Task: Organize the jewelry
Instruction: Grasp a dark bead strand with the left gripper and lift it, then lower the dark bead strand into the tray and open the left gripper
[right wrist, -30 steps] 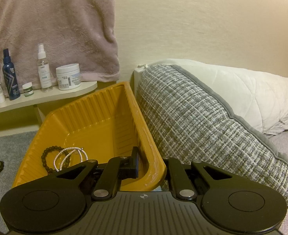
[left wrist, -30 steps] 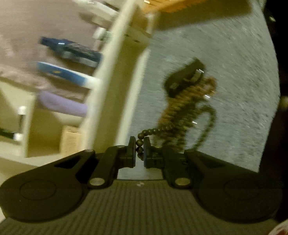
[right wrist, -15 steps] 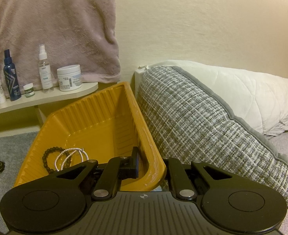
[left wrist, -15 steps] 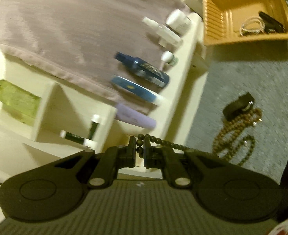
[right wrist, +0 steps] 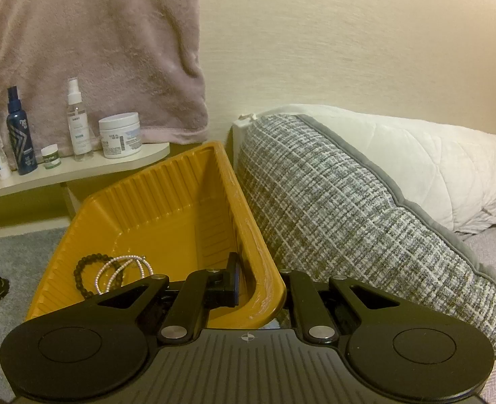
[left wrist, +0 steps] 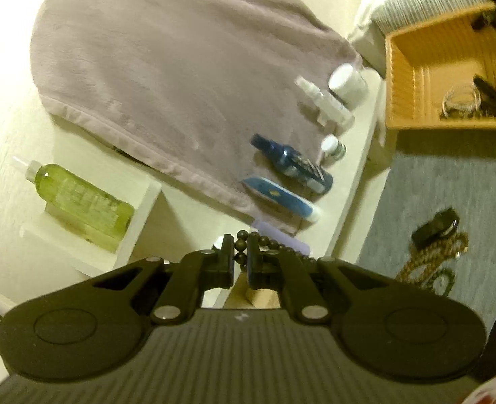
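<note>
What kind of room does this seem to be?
Probably a bedroom corner. A bed with a white pillow stands by the wall, a shelf holds toiletry bottles, and grey carpet covers the floor.

bead strand point(left wrist: 275, 245) trails behind hand-held gripper finger, rest hidden; floor jewelry pile point(left wrist: 430, 262) blurred, pieces indistinct.

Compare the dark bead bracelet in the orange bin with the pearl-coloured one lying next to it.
The dark bead bracelet is near-black with large, chunky beads; the pearl-coloured bracelet is pale and shiny with tiny beads. The dark bead bracelet is a single loop, while the pearl-coloured bracelet shows several thin strands bunched together. The dark one sits nearer the orange bin's left wall, the pale one toward the middle. Both lie flat on the bin floor, overlapping.
</note>
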Demonstrator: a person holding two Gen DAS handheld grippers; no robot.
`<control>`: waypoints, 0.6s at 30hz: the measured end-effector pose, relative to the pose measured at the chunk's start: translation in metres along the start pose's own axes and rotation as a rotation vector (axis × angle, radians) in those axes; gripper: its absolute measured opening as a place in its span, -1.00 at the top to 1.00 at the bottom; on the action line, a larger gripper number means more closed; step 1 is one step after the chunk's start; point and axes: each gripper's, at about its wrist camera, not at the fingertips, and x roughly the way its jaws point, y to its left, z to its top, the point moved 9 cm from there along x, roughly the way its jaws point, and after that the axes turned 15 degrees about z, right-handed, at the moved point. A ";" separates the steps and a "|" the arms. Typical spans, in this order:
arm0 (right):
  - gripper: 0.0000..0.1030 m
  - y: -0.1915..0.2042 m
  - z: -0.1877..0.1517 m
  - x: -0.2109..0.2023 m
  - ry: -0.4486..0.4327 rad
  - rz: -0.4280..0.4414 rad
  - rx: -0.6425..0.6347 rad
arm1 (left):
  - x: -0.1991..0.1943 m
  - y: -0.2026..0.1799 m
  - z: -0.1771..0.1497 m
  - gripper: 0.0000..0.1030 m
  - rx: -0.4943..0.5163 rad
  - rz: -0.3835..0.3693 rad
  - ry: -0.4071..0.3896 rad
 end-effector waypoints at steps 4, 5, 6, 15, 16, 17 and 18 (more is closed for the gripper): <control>0.81 0.001 0.001 0.000 -0.001 0.001 0.000 | 0.001 0.016 0.010 0.88 -0.059 -0.001 -0.004; 0.81 0.001 0.002 0.000 -0.001 0.001 0.000 | 0.002 0.021 0.013 0.88 -0.076 0.000 -0.004; 0.81 0.001 0.002 -0.001 -0.002 0.002 0.000 | 0.003 0.025 0.016 0.88 -0.087 0.002 -0.005; 0.81 0.001 0.002 -0.001 -0.002 0.003 0.003 | 0.004 0.056 0.047 0.88 -0.136 0.014 -0.044; 0.81 0.001 0.002 -0.001 -0.002 0.002 0.003 | 0.004 0.058 0.052 0.88 -0.137 0.015 -0.052; 0.81 0.001 0.002 -0.001 -0.002 0.003 0.003 | 0.003 0.061 0.056 0.88 -0.138 0.020 -0.060; 0.81 0.001 0.002 -0.001 -0.003 0.003 0.003 | 0.003 0.064 0.059 0.88 -0.138 0.024 -0.066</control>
